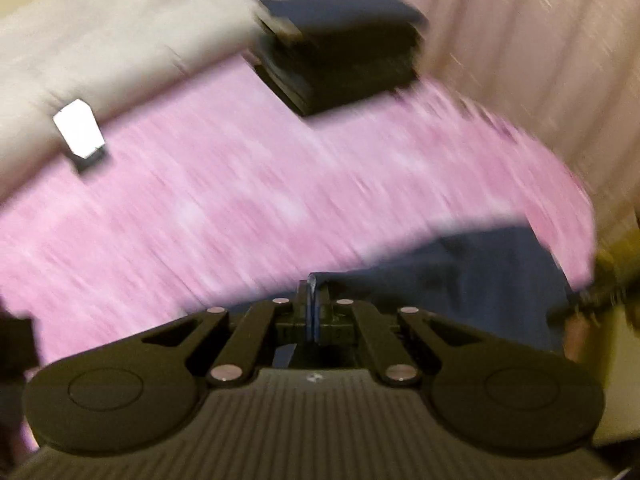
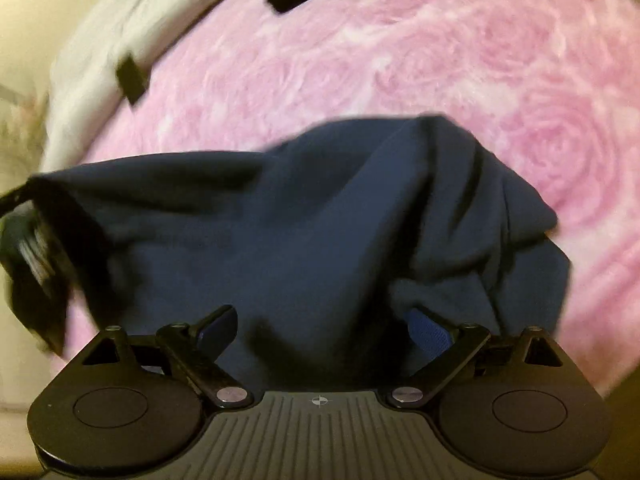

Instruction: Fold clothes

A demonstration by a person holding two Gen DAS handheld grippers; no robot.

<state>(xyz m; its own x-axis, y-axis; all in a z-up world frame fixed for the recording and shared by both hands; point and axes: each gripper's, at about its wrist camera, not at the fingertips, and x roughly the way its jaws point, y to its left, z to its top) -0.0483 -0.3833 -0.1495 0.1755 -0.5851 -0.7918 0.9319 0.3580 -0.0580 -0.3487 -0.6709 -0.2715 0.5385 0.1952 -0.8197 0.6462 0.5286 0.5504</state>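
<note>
A navy garment (image 2: 280,232) lies bunched on the pink rose-patterned blanket (image 2: 440,60). My right gripper (image 2: 324,320) stands open right over it, and cloth bulges up between the blue pads (image 2: 430,332) and hides the fingertips. My left gripper (image 1: 313,288) is shut, with the edge of the navy garment (image 1: 480,272) pinched at its tips. In the right wrist view the left gripper (image 2: 28,240) shows blurred at the far left, where a corner of the garment is drawn out to it.
A stack of folded dark clothes (image 1: 340,60) sits at the far side of the blanket (image 1: 240,200). White bedding (image 1: 100,40) lies to the left, with a small box-like object (image 1: 78,130) at its edge. A pale curtain (image 1: 520,40) hangs behind.
</note>
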